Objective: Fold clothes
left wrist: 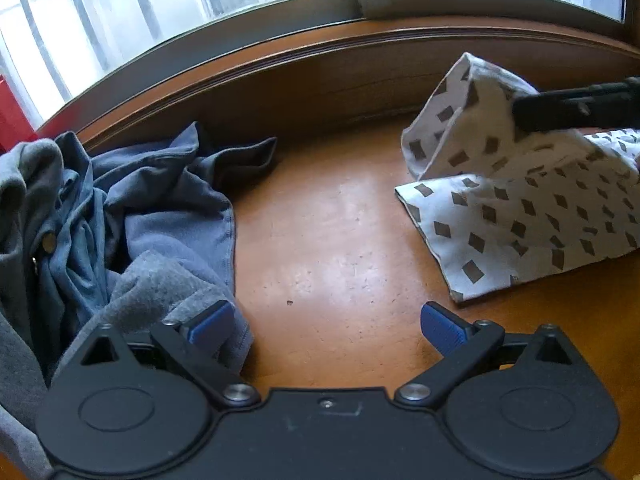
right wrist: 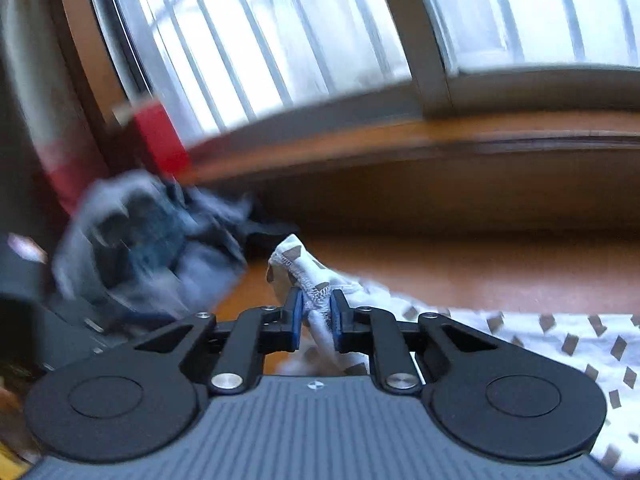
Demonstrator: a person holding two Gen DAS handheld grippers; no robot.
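The right gripper [right wrist: 316, 312] is clamping its blue-padded fingers [right wrist: 297, 316] on a bunched, stitched hem of the white cotton garment printed with small grey-brown diamonds [left wrist: 520, 216]. From the left wrist view, that hem is standing lifted off the orange-brown wooden tabletop [left wrist: 328, 232] in a tent-like fold, while the rest of the garment is lying flat on the right side of the surface, with the black gripper body reaching in from the right edge.

The left gripper [left wrist: 328, 324] is hovering over bare wood with its fingers [left wrist: 440, 326] spread wide apart and nothing between them. Its left finger is sitting over the edge of a crumpled heap of grey fleece and blue denim clothing [left wrist: 112, 216], which is piled on the left side of the tabletop, well apart from the printed garment.

Behind the tabletop, a barred window [left wrist: 200, 8] is letting in bright daylight. A red object [right wrist: 160, 140] is standing by the sill, though blur in the right wrist view leaves its nature unclear.
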